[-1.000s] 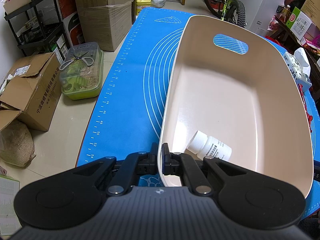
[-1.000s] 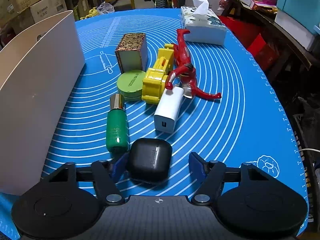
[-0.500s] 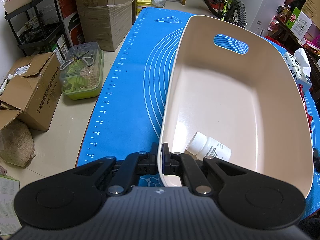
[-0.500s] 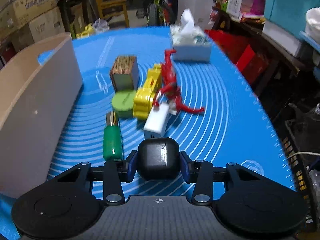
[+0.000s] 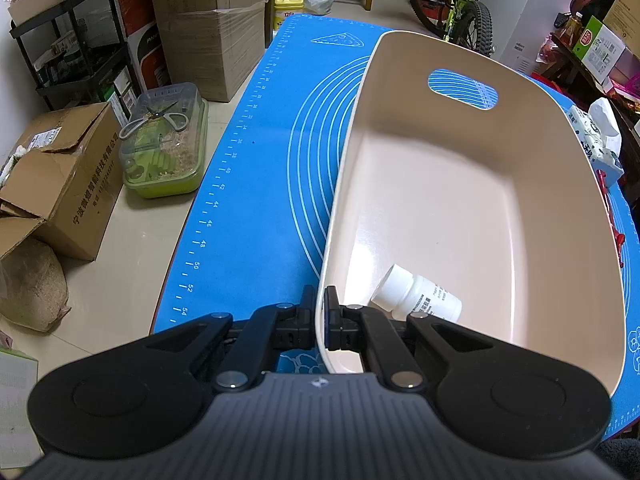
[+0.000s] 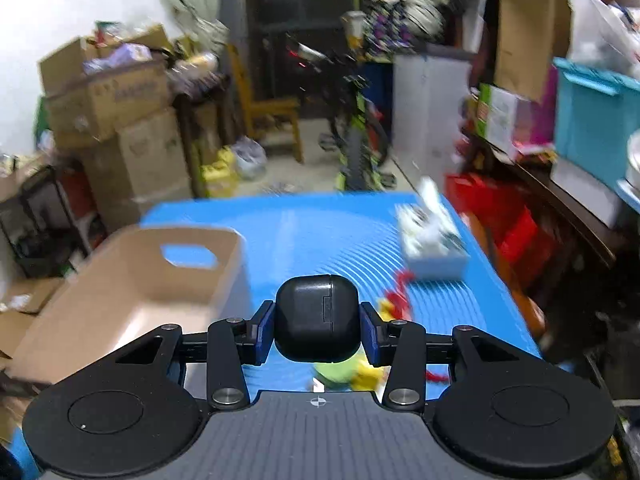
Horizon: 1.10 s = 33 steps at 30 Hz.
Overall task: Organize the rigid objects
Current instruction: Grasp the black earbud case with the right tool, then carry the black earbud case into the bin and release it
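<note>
R gripper (image 6: 317, 328) pinches a smooth rounded black case (image 6: 317, 317) btwn blue pads, lifted above the mat (image 6: 320, 224). L gripper (image 5: 320, 312) jaws clamp the thin near rim of the glossy beige bin (image 5: 440, 200); a white cylindrical bottle (image 5: 416, 298) lies inside, near end. Soft tissue pack (image 6: 434, 240) beyond.

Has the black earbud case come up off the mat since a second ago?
Yes. The black case, clamped in the right gripper, lay on the blue mat beside the green bottle; now it hangs above the mat, level with the beige bin.
</note>
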Each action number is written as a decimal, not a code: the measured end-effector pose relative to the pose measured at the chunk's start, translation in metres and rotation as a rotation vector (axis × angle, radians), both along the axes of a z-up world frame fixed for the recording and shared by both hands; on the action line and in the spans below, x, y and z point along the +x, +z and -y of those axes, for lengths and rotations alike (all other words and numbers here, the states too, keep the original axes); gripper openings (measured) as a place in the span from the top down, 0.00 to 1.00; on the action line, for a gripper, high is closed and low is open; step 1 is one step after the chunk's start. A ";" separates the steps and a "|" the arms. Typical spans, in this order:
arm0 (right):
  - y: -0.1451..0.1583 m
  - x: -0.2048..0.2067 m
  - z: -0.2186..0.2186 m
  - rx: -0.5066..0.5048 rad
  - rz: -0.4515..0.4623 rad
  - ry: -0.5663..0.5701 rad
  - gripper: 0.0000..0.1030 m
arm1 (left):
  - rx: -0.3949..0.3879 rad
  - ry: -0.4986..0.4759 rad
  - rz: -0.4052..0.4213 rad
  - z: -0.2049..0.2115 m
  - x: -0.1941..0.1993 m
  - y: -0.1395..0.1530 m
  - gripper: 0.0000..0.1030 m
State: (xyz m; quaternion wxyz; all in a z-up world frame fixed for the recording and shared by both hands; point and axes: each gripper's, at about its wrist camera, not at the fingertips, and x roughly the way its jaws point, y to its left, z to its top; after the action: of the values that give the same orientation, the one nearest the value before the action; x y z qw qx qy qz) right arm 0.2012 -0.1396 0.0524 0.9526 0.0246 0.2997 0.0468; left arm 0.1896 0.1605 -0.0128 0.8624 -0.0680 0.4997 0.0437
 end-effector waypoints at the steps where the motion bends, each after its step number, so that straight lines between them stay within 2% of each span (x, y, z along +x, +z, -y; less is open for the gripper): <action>1: 0.004 0.004 -0.007 0.006 0.012 0.017 0.51 | 0.001 0.000 0.000 0.000 0.000 0.000 0.95; 7: 0.016 0.025 -0.058 0.029 0.046 0.104 0.51 | 0.000 0.000 0.000 0.000 0.000 0.000 0.95; 14: 0.005 0.043 -0.122 -0.015 -0.001 0.221 0.51 | 0.003 -0.001 0.000 0.000 0.000 -0.001 0.95; 23: -0.042 0.043 -0.182 -0.102 -0.172 0.346 0.51 | 0.005 0.000 0.000 0.001 0.001 -0.001 0.95; 29: -0.071 0.046 -0.197 -0.157 -0.300 0.393 0.51 | 0.005 -0.001 0.000 0.001 0.001 -0.001 0.95; 33: -0.077 0.053 -0.202 -0.175 -0.393 0.415 0.51 | 0.007 0.000 -0.001 0.002 0.001 -0.001 0.95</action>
State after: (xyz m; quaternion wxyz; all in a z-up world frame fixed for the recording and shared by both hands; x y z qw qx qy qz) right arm 0.2543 0.0629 -0.0247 0.8448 -0.1109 0.4800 0.2089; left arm 0.1905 0.1583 -0.0134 0.8625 -0.0646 0.4998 0.0454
